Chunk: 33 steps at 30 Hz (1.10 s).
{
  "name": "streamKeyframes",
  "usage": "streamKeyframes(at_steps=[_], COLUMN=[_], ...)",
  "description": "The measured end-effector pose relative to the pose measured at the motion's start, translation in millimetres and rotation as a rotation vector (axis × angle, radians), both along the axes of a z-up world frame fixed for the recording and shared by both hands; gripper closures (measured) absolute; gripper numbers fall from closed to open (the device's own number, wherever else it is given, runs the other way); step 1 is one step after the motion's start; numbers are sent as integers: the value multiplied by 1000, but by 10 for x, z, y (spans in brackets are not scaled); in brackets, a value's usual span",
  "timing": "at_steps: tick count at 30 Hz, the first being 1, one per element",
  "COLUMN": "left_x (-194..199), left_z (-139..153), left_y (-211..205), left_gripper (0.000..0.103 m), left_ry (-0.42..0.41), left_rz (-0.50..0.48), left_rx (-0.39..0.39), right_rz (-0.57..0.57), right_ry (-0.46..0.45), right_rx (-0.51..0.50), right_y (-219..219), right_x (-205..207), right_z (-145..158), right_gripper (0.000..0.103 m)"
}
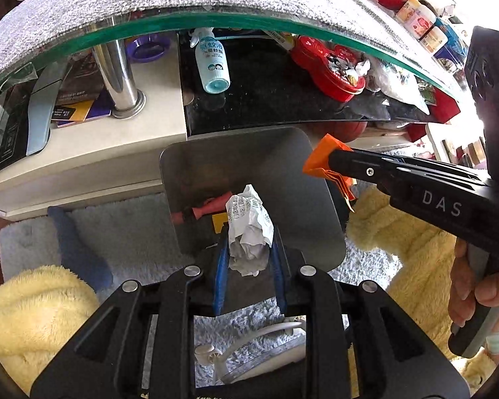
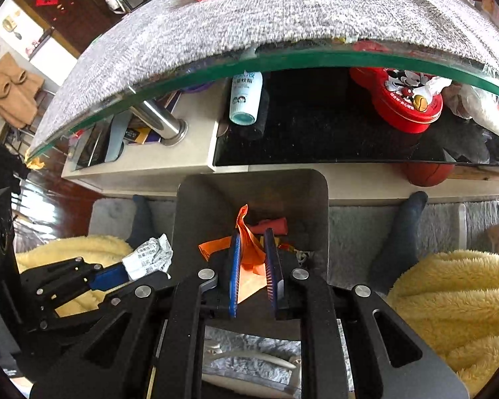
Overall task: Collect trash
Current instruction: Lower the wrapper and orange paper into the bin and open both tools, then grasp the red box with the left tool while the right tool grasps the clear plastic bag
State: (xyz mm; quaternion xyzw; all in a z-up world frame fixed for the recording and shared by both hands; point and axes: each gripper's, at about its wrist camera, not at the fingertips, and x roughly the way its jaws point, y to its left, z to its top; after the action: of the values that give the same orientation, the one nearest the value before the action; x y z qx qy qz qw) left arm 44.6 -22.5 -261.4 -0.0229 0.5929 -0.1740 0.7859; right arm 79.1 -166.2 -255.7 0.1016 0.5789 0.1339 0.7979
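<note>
Two hand-held grippers poised over one metal waste bin [image 1: 309, 179] standing on the pale rug beside the glass-topped coffee table [image 1: 216, 21]; left gripper [image 1: 249, 249] clenched on one crumpled white printed paper [image 1: 249, 226], held above the bin mouth; right gripper [image 2: 252, 259] clenched on one folded orange paper [image 2: 249, 252], likewise over the opening. Already inside the bin: one pink-red item [image 1: 213, 204] and a yellow scrap, its identity unclear. Risks, as judged: the orange paper is light and flat, so on release it may cling to a pad or drift past the rim onto the rug; the white wad sits near the bin's near edge and could bounce out; both grippers crowd one opening, so a simultaneous drop risks collision. Counts: grippers two; bins one; held pieces of trash two.
</note>
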Motion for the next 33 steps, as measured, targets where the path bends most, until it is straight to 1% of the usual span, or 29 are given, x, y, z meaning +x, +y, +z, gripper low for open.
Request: streamKeyframes(at_steps=[3,6,7,8,9,12,14,15,16,17,18,19,20,23,29,33], left_x=[15,19,19,20,25,38,45,46,46,45,45,46,49,79,217,373], left_z=[15,37,48,60,66,95,120,143,161,193,218,263,313,454,745,905], left_y=[2,15,24,35,41,67,85,94,101,109,118,130,146,218,322,323], left_gripper=[79,69,64,60,59,54,49,47,42,35,31,25,20,10,8,8], left_ry=[1,3,0,-4,-6,-9,-12,-16,-20,-29,-36,-50,-65,-104,-167,-198], left_rz=[1,4,7,10,12,19,22,21,21,22,22,24,29,56,92,99], left_rx=[-5,-14,-14,-14,-13,-16,-16,-14,-13,-8,-4,4,12,33,58,66], right_rz=[-5,-14,-16,-18,-21,-28,-39,-45,-53,-69,-91,-110,-134,-166,-204,-216], right_ry=[-4,5,5,3,1,-8,-15,-22,-30,-43,-56,-66,-81,-107,-182,-203], right_rx=[7,19,22,25,32,36,38,37,38,41,43,43,45,62,51,41], right_y=[-2,-4,-2,-1,-2,-8,-30,-45,-65,-101,-147,-189,-249,-396,-620,-692], right_x=[24,42,43,44,42,42,42,42,41,38,38,42,44,84,259,419], right_z=[22,17,18,21,26,51,84,107,135,176,221,253,305,451,788,919], right_gripper=[86,85,77,71,61,57,49,42,32,27,16,8,7,7,5,5])
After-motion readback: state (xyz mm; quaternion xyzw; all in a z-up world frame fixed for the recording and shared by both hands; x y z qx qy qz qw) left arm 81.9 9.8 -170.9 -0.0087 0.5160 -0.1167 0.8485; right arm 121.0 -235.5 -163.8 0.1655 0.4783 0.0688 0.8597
